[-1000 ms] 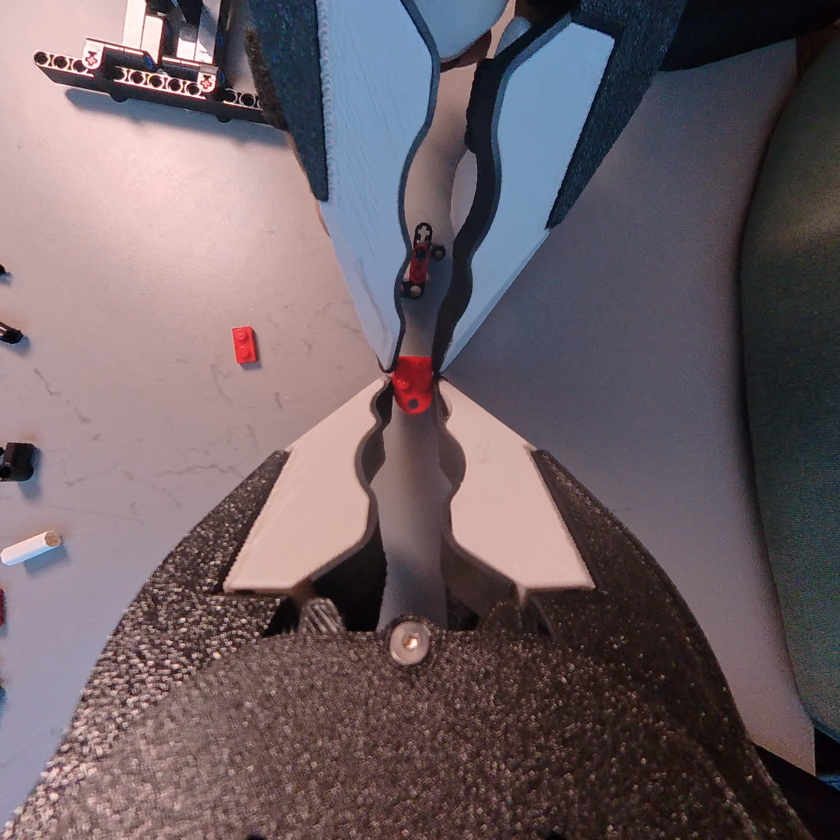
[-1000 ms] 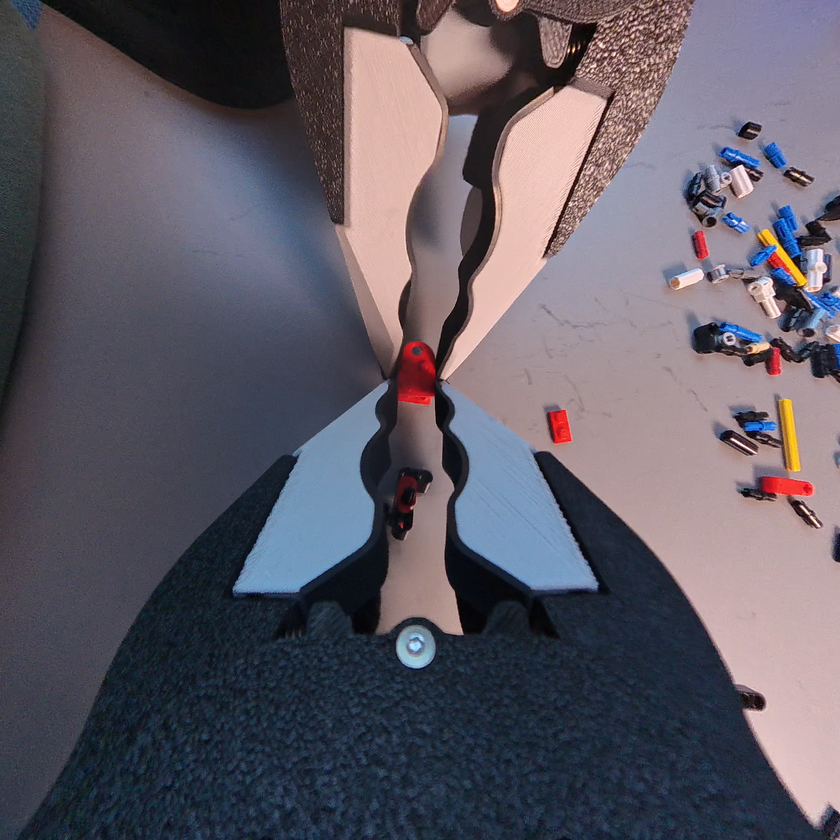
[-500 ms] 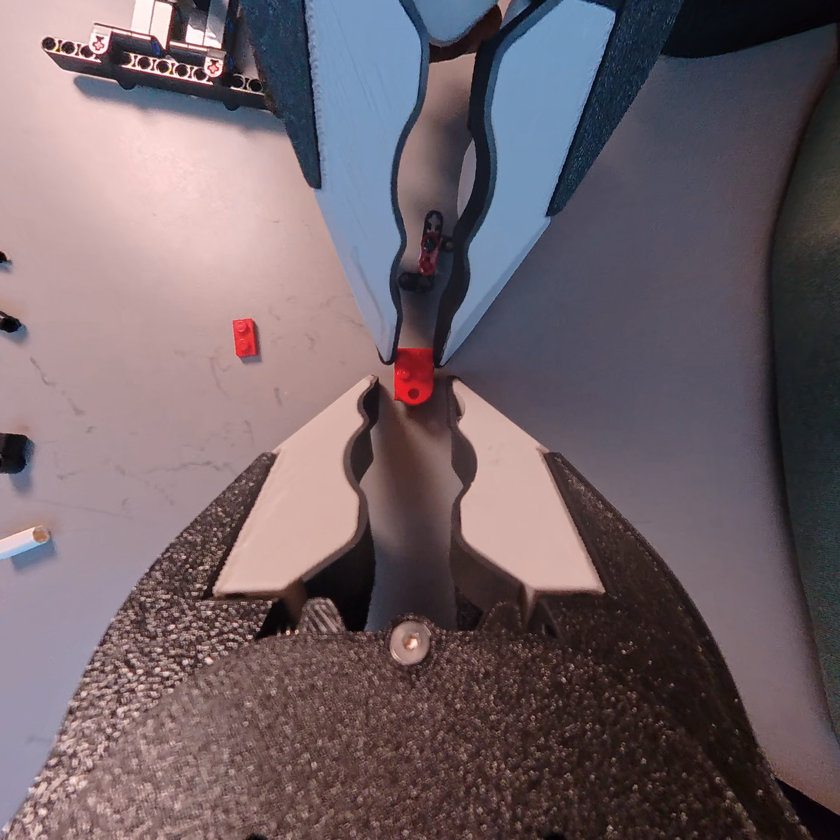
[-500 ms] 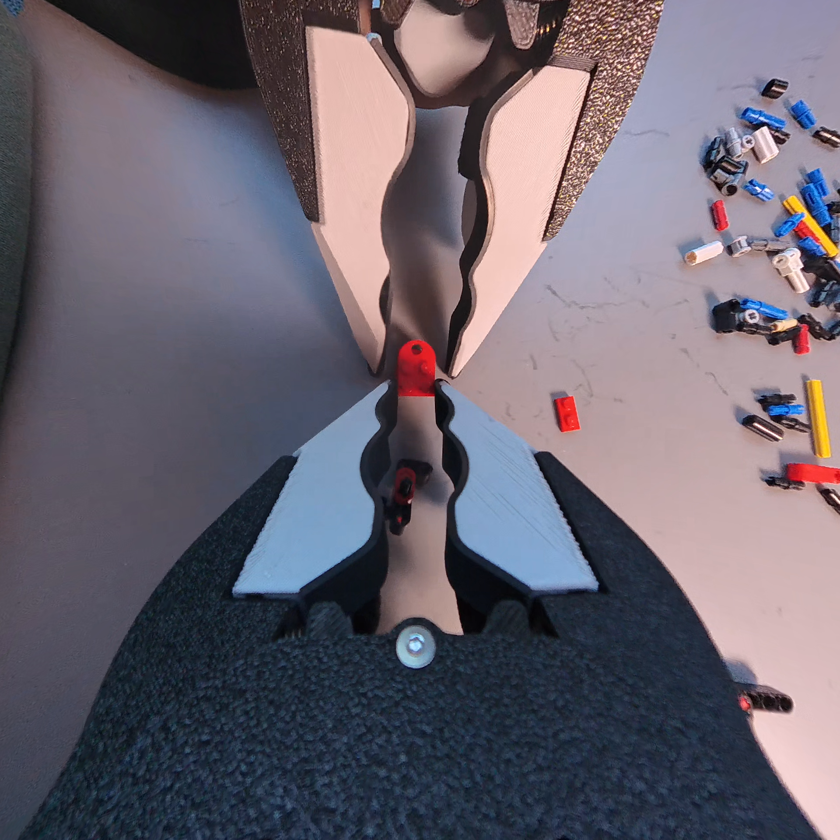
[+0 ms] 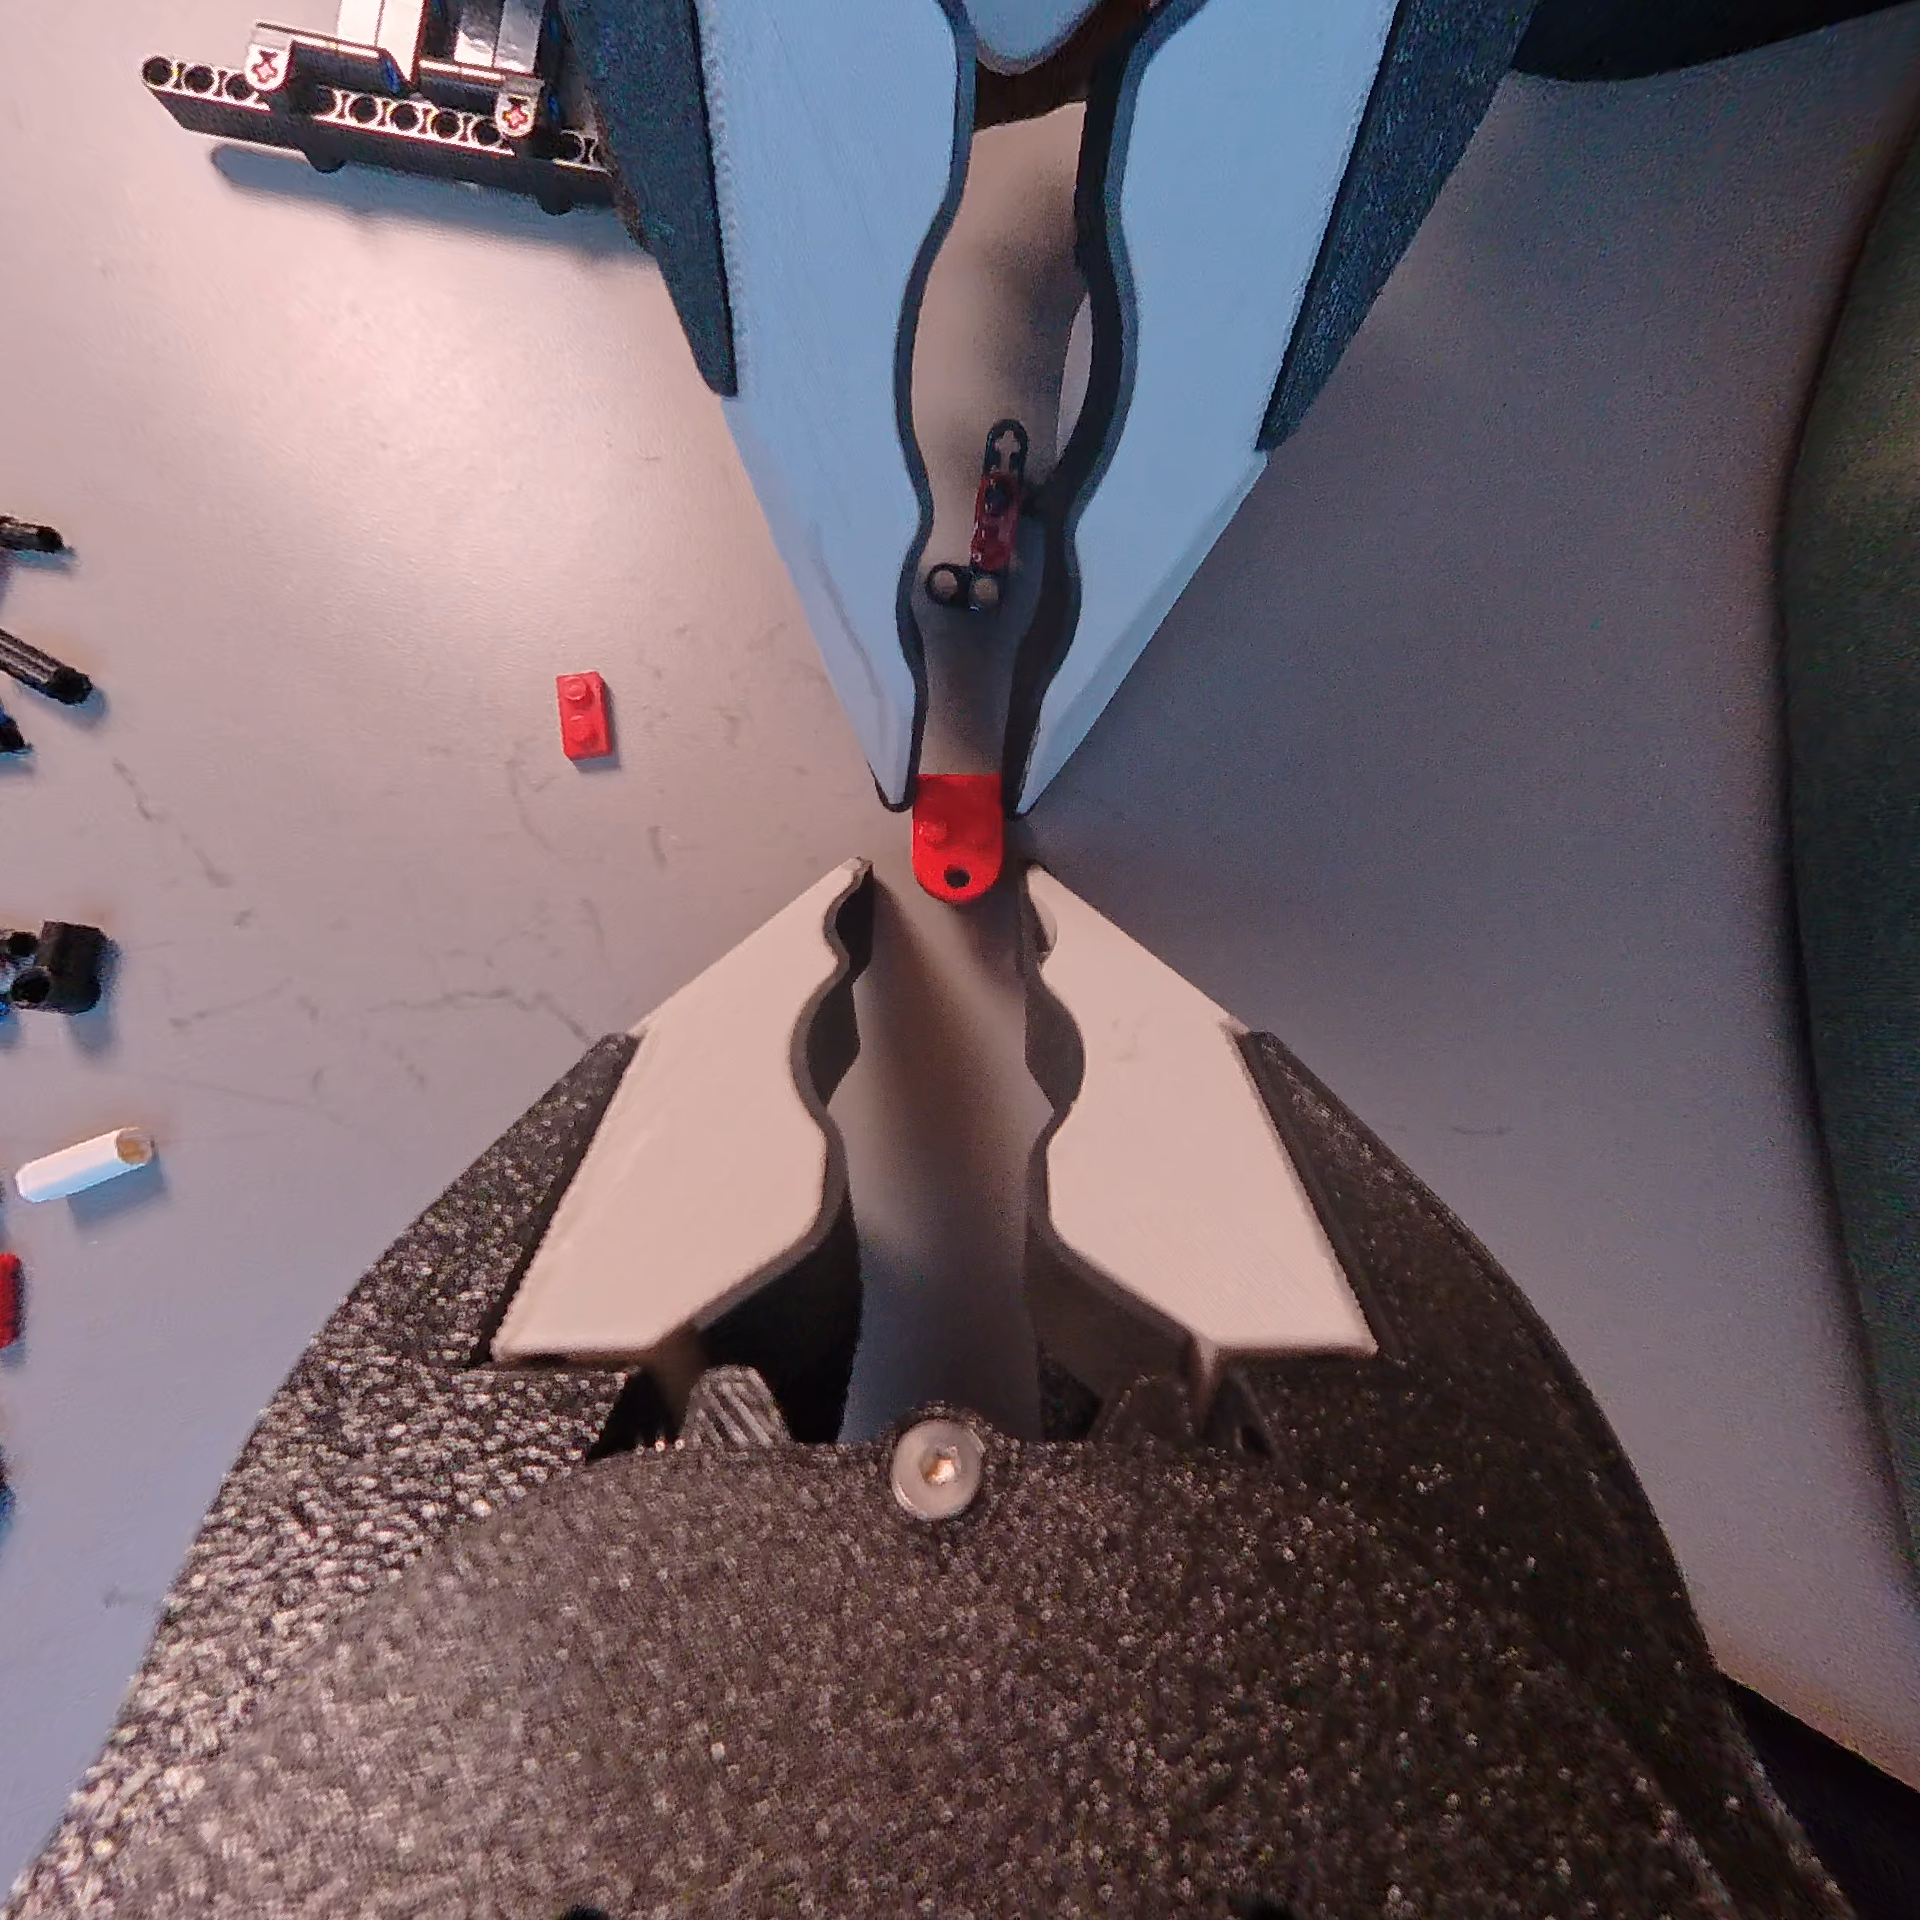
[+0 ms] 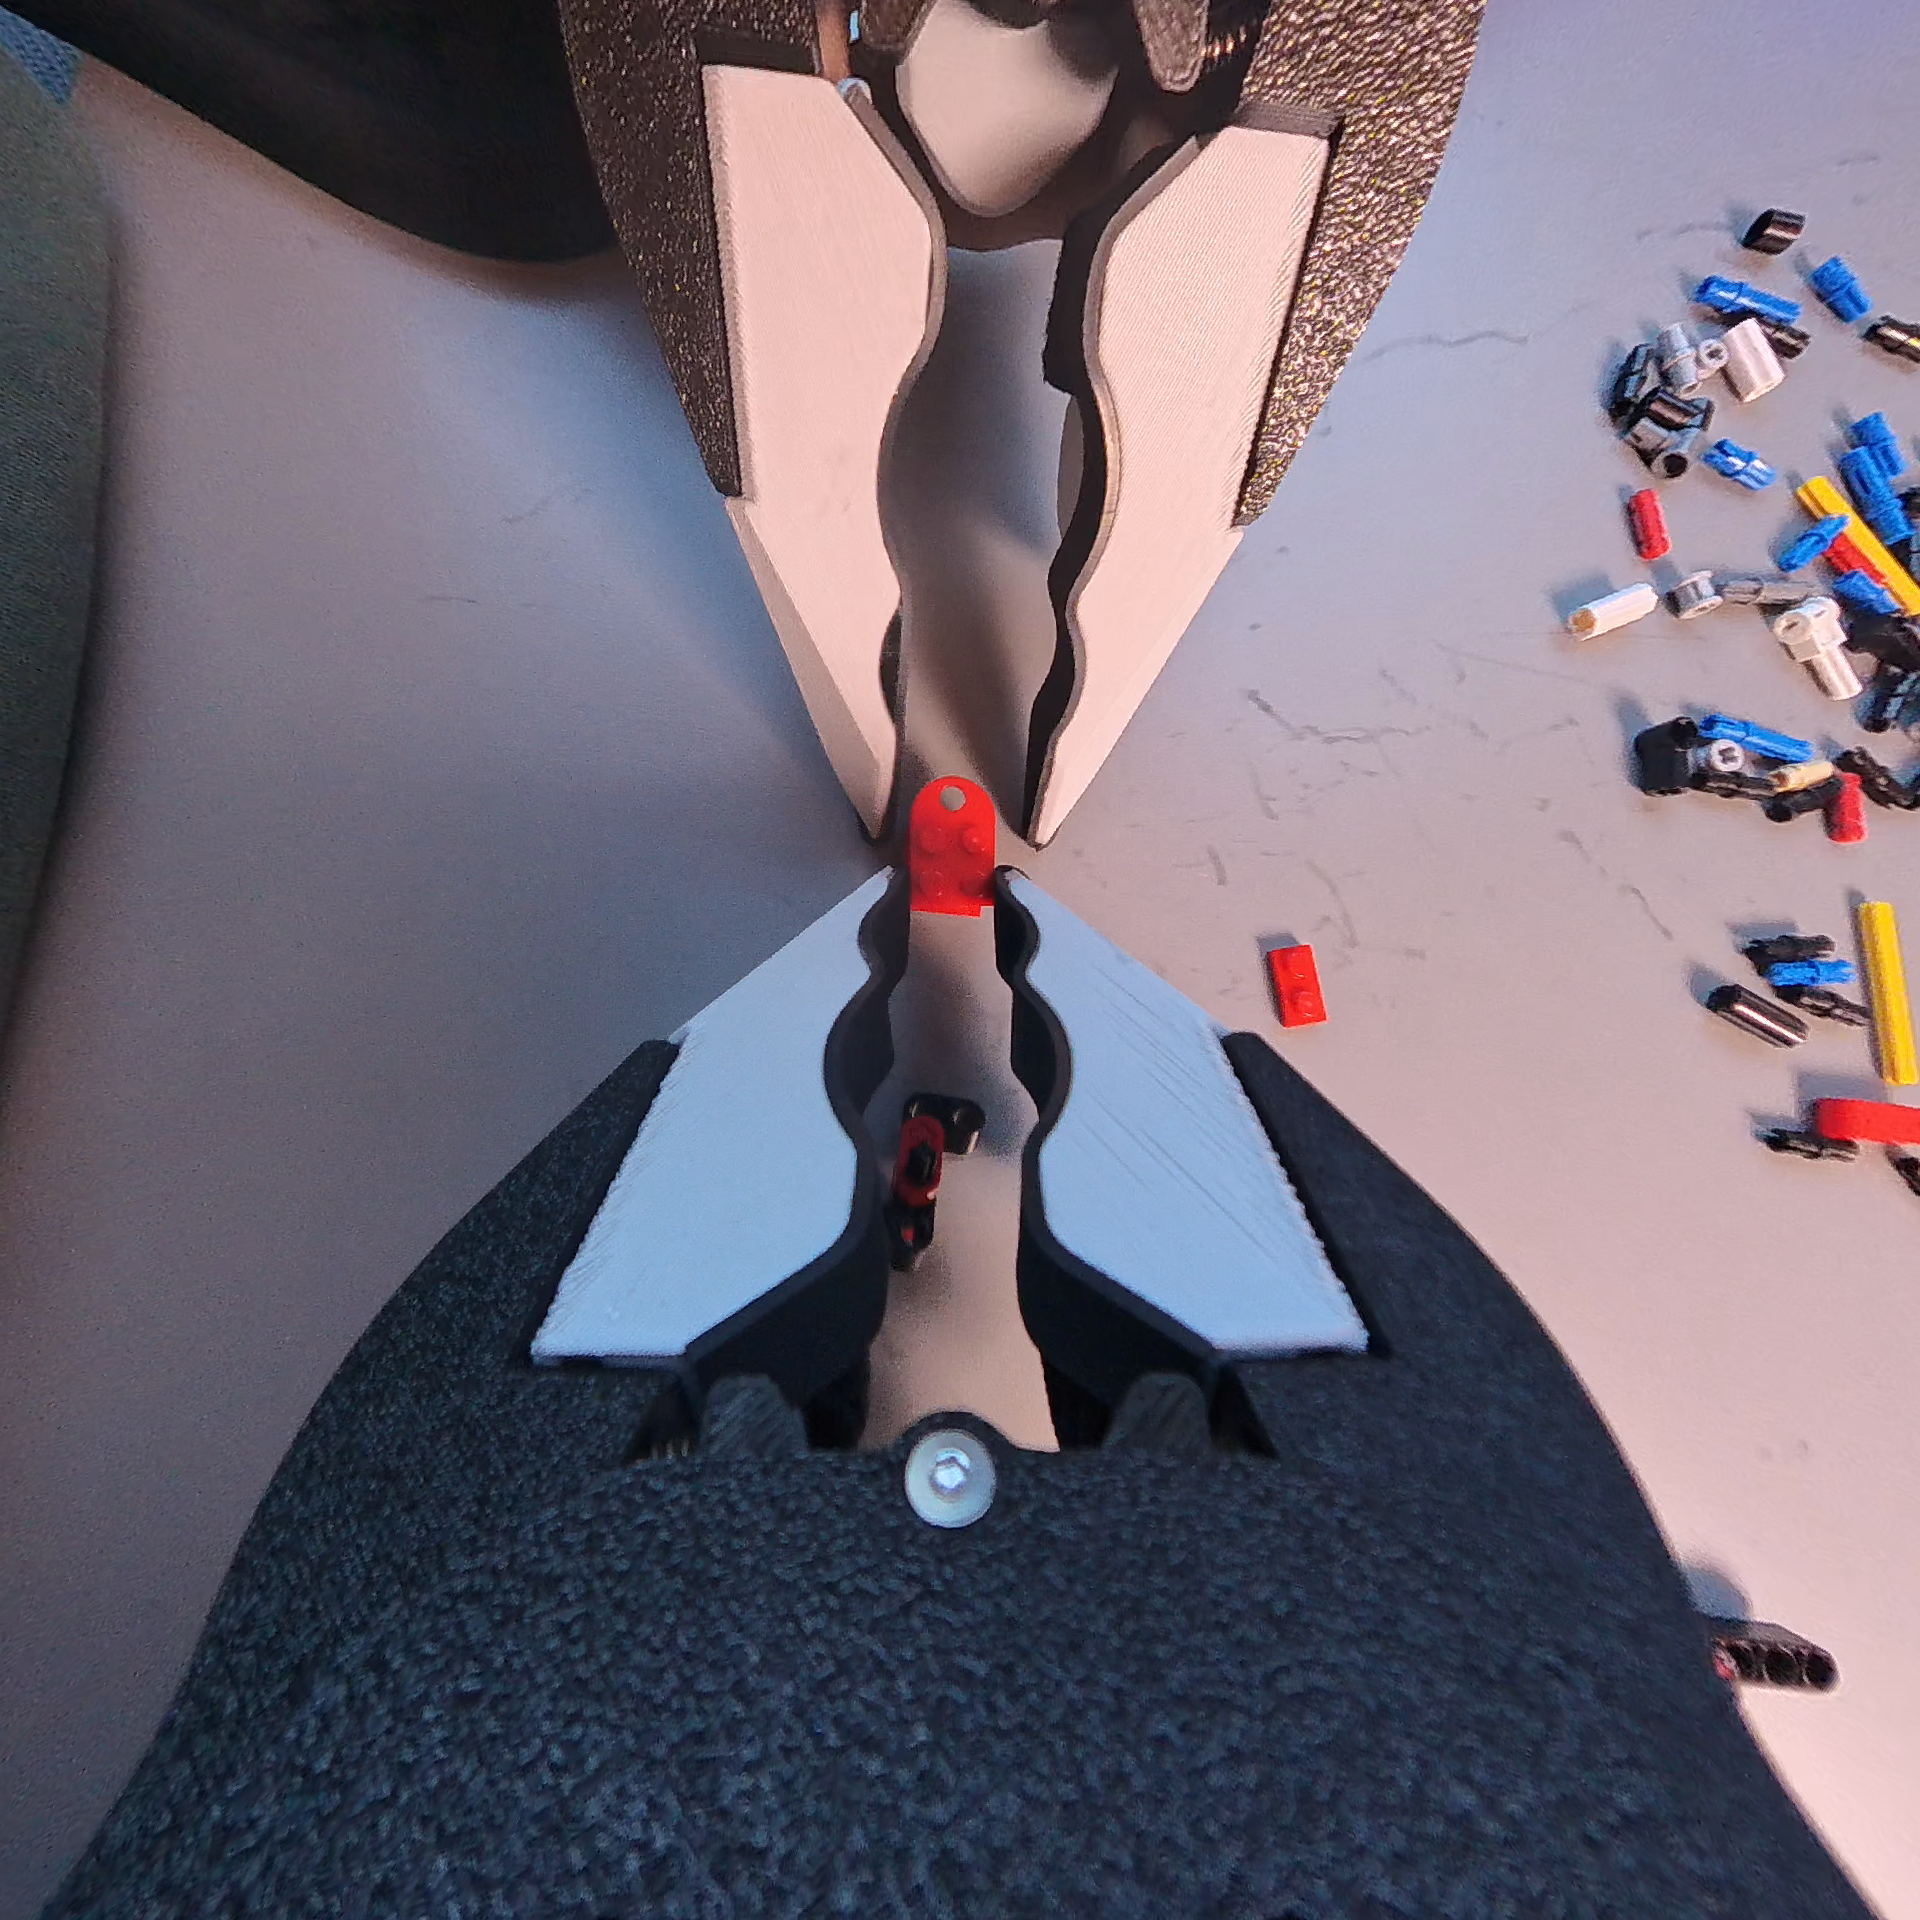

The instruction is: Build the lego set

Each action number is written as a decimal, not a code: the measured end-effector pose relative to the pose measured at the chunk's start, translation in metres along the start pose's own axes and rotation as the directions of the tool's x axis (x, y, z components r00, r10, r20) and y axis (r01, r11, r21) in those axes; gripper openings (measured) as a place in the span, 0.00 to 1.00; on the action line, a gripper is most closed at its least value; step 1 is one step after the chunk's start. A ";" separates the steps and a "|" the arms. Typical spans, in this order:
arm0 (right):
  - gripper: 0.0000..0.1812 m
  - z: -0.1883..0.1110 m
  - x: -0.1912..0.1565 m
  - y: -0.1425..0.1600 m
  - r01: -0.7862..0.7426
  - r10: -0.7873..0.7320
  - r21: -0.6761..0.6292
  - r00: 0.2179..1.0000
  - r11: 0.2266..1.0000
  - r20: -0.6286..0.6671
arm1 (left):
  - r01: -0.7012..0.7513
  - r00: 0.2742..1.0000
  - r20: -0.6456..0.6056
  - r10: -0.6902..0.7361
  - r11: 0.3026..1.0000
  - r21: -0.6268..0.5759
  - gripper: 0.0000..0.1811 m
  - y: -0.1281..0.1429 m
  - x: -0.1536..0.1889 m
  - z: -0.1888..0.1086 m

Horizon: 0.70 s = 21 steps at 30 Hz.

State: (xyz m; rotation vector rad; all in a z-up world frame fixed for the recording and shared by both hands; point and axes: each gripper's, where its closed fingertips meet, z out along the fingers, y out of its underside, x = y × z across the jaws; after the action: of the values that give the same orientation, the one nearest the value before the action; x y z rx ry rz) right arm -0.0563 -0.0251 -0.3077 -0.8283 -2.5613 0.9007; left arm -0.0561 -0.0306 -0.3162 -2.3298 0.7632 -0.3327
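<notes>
My right tongs point(image 6: 948, 878) pinch the red rounded plastic plate point(image 6: 951, 847); my left tongs point(image 5: 948, 868) face them tip to tip, and a small red flat brick point(image 6: 1296, 984) lies to the right.

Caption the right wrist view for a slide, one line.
Right gripper pinches a red plate tip-to-tip with the open left gripper above a grey table.

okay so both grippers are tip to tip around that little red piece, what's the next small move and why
Probably draw the left gripper straight back. Its fingers stand apart, clear of the red piece, while the right gripper alone pinches it by the square end. The handover looks finished, so backing off should free the right gripper to carry the piece toward the build.
</notes>
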 end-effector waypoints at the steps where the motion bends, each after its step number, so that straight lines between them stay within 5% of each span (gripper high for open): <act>1: 0.09 0.001 0.000 0.001 0.000 0.000 -0.005 1.000 1.000 0.000 | -0.001 1.000 0.002 0.001 1.000 0.001 0.14 0.000 0.000 0.000; 21: 0.09 0.006 -0.003 0.003 -0.017 0.018 -0.038 1.000 0.999 0.018 | -0.035 0.999 -0.007 0.035 0.999 0.020 0.09 -0.003 0.005 0.003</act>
State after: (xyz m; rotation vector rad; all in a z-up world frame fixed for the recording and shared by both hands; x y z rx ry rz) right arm -0.0554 -0.0273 -0.3146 -0.8583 -2.5979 0.8713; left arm -0.0495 -0.0304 -0.3163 -2.2951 0.7997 -0.3328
